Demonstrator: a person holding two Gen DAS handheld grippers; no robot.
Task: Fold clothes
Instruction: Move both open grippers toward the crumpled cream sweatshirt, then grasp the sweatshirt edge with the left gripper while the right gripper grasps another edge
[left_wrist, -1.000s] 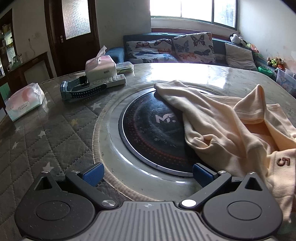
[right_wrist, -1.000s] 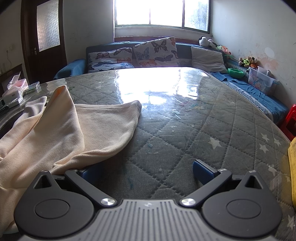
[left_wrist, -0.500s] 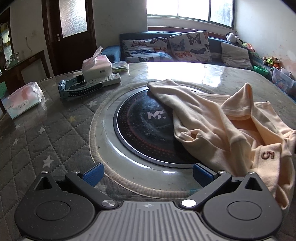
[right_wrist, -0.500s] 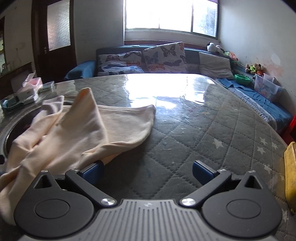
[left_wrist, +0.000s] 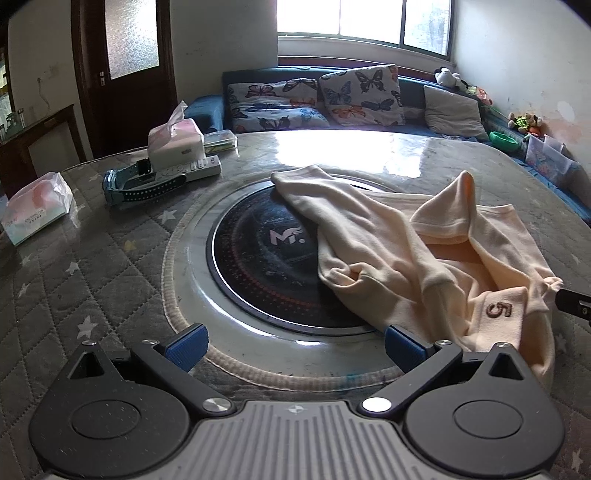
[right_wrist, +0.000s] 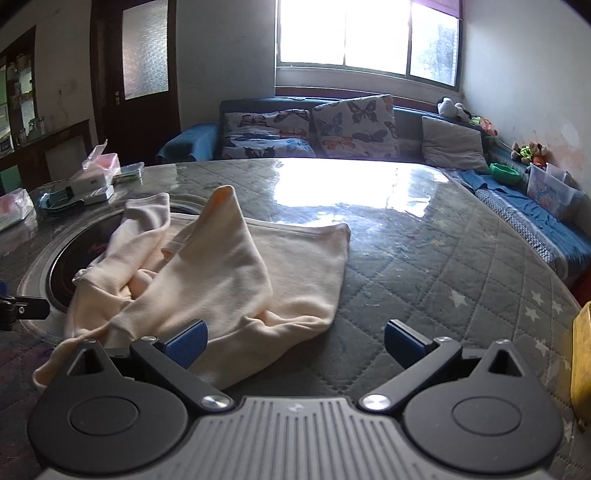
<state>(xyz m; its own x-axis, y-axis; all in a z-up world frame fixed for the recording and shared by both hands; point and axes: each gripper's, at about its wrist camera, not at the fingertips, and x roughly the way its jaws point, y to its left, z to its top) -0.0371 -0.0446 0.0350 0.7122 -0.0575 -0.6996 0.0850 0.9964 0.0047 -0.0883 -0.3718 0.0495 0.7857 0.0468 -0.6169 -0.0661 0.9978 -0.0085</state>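
Across the quilted counter (left_wrist: 92, 280), from its middle out toward three o'clock in the left wrist view, sprawls the one garment in sight, a cream top (left_wrist: 417, 258). It is not folded. It lies in a loose heap, with one long sleeve (left_wrist: 321, 199) trailing toward eleven o'clock over the dark round hotplate (left_wrist: 266, 266) set into the counter, and a peak of cloth standing up at about two o'clock. A cuff or hem patch stitched with a brown 5 (left_wrist: 496, 310) sits at four o'clock, close to the near edge. From the right wrist view the same cream top (right_wrist: 229, 280) looks a little flatter on its far side, where a broad panel lies smooth toward one o'clock, but the near part is bunched and overlapped without any straight edge.

My judgement is that nearly all of the folding is left: the cloth needs spreading flat, the sleeves laid in, then the body doubled over. Whether other clothes have been dealt with cannot be told.

Both tools are empty. The left hand-held gripper (left_wrist: 293, 345) hovers at six o'clock with its blue pads wide apart, the right-hand pad just beside the cloth. The right hand-held gripper (right_wrist: 293, 341) is likewise spread, its left pad over the garment's near edge; whether it touches is unclear.

At ten o'clock, well apart, stand a tissue box (left_wrist: 175, 142) and a remote (left_wrist: 188, 170).
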